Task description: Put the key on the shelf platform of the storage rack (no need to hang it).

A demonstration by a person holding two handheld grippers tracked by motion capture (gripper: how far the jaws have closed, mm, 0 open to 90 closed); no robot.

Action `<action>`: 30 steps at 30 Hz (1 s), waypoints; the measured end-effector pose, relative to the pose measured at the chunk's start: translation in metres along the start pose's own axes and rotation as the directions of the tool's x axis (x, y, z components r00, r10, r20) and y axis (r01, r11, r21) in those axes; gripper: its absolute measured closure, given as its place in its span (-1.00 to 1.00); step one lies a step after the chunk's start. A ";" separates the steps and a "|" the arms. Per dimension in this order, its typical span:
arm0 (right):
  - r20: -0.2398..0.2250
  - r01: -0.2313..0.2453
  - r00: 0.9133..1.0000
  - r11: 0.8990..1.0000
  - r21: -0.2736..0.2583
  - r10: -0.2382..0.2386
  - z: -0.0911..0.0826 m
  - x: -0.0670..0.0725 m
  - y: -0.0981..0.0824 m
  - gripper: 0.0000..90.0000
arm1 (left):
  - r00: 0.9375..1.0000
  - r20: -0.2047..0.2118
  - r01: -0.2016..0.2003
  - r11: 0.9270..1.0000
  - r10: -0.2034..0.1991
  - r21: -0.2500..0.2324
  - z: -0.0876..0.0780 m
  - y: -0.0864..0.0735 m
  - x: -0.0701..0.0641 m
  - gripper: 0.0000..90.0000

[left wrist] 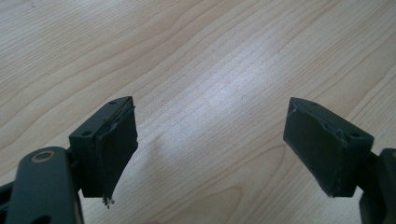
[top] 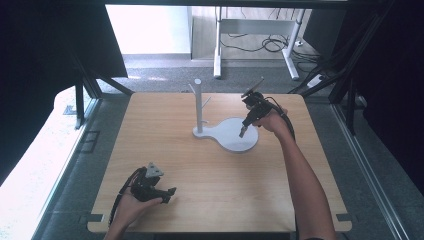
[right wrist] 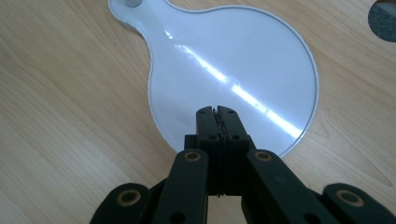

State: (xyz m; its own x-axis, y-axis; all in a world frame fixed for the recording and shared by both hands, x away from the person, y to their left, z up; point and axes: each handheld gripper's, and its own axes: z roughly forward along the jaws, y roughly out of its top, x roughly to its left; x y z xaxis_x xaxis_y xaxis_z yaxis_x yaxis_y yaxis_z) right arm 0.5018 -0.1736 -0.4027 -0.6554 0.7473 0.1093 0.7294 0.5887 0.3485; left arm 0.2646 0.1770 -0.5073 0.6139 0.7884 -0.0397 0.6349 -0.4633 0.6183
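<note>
White stand (top: 227, 131) sits mid-table, right of centre. Right gripper (top: 243, 132) hangs over its round base (right wrist: 233, 74), jaws pressed together, empty. Left gripper (left wrist: 210, 149) spread, empty, near the front edge. Stand looks light, rigid, glossy-slick; grab the post (top: 198, 102). No writing readable.

The white stand (top: 220, 125) is the only obstacle on the table (top: 165, 150) — its upright post (top: 198, 105) (with short side pegs) rises at the far middle, its flat round base (top: 237, 135) spreading rightward under the right claw (top: 242, 134). Bare wood lies open around the left claw (top: 170, 195).
</note>
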 end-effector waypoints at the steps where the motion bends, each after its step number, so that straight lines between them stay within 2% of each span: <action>1: 0.000 0.000 1.000 1.000 0.000 0.000 0.000 0.000 0.000 1.00 | 1.000 0.000 0.000 1.000 0.000 0.000 0.000 0.000 0.000 -0.60; 11: -0.009 -0.009 1.000 1.000 -0.006 0.009 0.015 -0.002 0.013 1.00 | 1.000 0.001 0.000 1.000 0.000 -0.004 -0.001 0.000 0.002 -0.60; 18: 0.016 -0.011 1.000 1.000 0.013 0.011 0.031 -0.002 0.018 1.00 | 1.000 0.008 -0.012 1.000 0.012 0.009 0.002 0.000 -0.001 -0.60; 30: 0.015 -0.036 0.999 0.999 0.018 0.036 0.048 -0.009 0.018 1.00 | 1.000 0.009 -0.013 1.000 0.013 0.011 0.003 0.000 -0.002 -0.60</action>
State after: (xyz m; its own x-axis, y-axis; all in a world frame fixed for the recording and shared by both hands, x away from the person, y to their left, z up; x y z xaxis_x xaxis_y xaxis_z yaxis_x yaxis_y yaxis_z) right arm 0.5299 -0.1546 -0.4421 -0.6260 0.7723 0.1080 0.7560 0.5670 0.3272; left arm 0.2650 0.1744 -0.5098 0.6265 0.7785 -0.0388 0.6317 -0.4779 0.6104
